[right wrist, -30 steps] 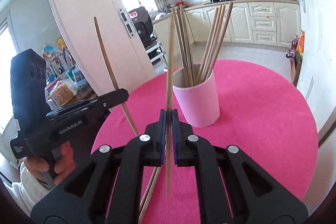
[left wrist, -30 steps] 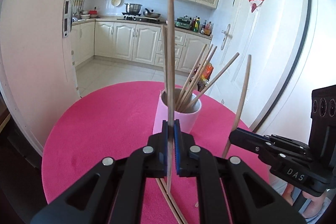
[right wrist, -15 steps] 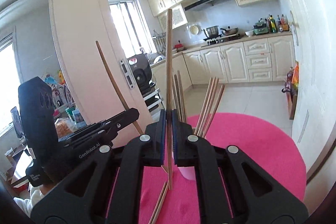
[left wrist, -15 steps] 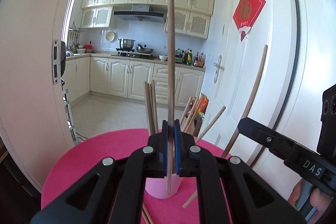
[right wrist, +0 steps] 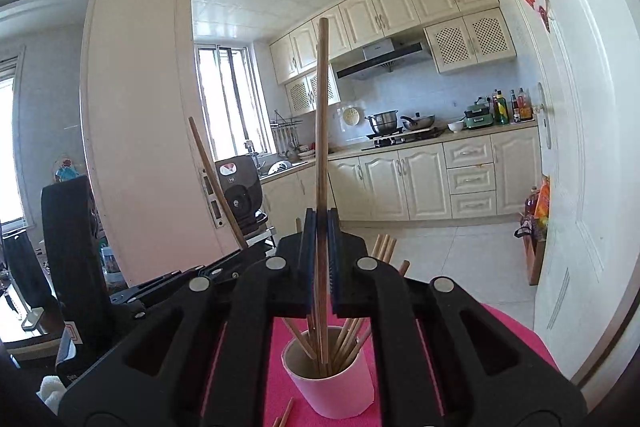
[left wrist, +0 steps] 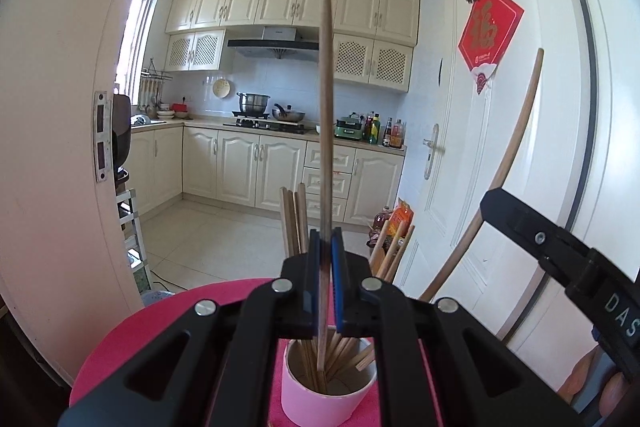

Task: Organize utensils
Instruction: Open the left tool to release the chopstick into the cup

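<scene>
Both jaws clamped tight, one chopstick apiece. Left gripper (left wrist: 325,247) holds its chopstick (left wrist: 326,107) near the lower end, upright, long upper part standing above the pads, short tail hanging over the mouth of the pink cup (left wrist: 320,403). Right gripper (right wrist: 320,223) likewise pinches its stick (right wrist: 321,131) low on the shaft, upright, lower tip at or just inside the cup's rim in its own view; cannot tell whether it touches the sticks already inside. Cup stands on the pink table (left wrist: 132,339) and holds a loose fan of chopsticks leaning against its wall. More strays lie on the mat in front of the cup (right wrist: 282,417), only the ends showing. Handling, by judgement: sticks are light, stiff, smooth wood; narrow, so they can pivot or slide between flat pads if knocked sideways. Gripped low, the long top part makes each stick top-heavy, prone to swing. Cup looks light, thin-walled, and could tip if a stick is pushed against the rim or against the leaning bundle. Better to lower straight into a gap, then let go once the tip is well inside. Strays on the mat: take at mid-shaft.
</scene>
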{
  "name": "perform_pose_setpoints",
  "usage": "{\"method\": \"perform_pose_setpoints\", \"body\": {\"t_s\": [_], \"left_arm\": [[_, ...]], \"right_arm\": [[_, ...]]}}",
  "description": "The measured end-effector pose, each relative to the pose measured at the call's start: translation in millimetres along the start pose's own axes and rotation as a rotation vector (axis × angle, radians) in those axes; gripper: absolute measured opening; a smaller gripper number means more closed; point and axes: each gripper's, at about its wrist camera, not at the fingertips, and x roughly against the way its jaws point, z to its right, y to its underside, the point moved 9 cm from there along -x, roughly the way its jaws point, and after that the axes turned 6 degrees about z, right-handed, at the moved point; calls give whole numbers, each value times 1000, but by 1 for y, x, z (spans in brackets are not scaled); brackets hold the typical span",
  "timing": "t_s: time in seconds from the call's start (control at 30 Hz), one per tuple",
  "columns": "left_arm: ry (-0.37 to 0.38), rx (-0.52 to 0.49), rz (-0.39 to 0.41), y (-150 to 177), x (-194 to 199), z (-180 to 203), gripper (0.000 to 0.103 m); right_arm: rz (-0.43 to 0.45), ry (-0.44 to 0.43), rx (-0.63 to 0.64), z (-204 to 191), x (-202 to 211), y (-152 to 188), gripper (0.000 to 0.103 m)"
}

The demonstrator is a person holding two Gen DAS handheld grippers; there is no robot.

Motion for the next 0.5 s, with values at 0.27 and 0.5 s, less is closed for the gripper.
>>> {"method": "perform_pose_setpoints", "body": {"t_s": [0.27,0.5], "left_arm": [[-28,0,-44,18,-9,-8,6],[-46,-5,-52,19,-5,-11,29]], "right_arm": [[-60,20,11,0,-9,22,6],[-77,34,11,-3,-3,28,6]]}}
